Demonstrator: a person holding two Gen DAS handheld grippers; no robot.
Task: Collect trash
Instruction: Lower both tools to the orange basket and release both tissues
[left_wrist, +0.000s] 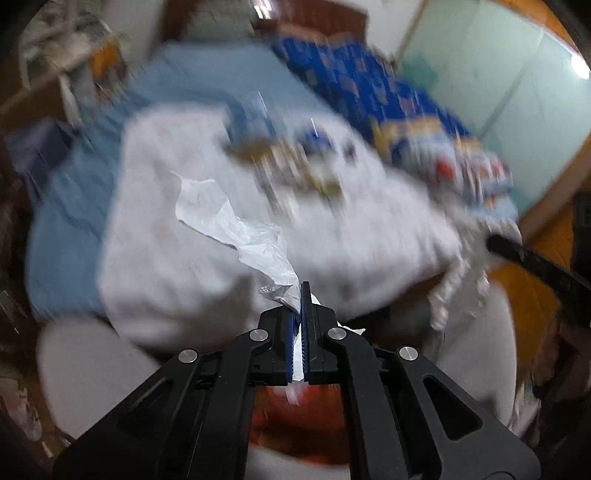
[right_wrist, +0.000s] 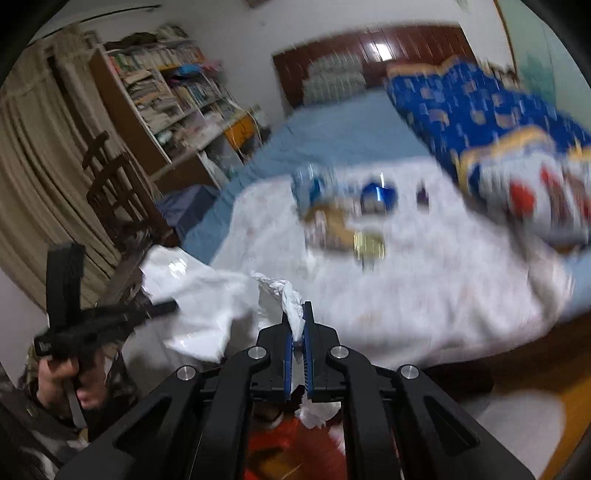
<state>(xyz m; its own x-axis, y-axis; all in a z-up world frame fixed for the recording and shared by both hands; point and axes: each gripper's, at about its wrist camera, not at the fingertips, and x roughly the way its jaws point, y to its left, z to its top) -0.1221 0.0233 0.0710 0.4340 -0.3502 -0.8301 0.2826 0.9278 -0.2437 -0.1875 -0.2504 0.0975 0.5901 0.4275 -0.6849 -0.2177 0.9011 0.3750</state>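
Both the left claw (left_wrist: 300, 295) and the right claw (right_wrist: 300, 314) pinch a thin, crinkled white plastic bag (left_wrist: 236, 225), which billows toward ten o'clock over the bed (right_wrist: 332, 125).

Mounted just behind each gripper, looking forward and steeply down along the fingers. Left wrist view: left gripper (left_wrist: 300, 291) at bottom centre, facing across the white cloth (left_wrist: 177, 258) on the bed (left_wrist: 74, 206) toward the green wall (left_wrist: 517, 92), heavily blurred. Right wrist view: right gripper (right_wrist: 300, 314) at bottom centre, facing up the bed toward the headboard (right_wrist: 388, 48) and bookshelf (right_wrist: 166, 88). Shared: cloth, blue quilt (right_wrist: 461, 103), scattered litter; left gripper also visible at lower left of the right view.
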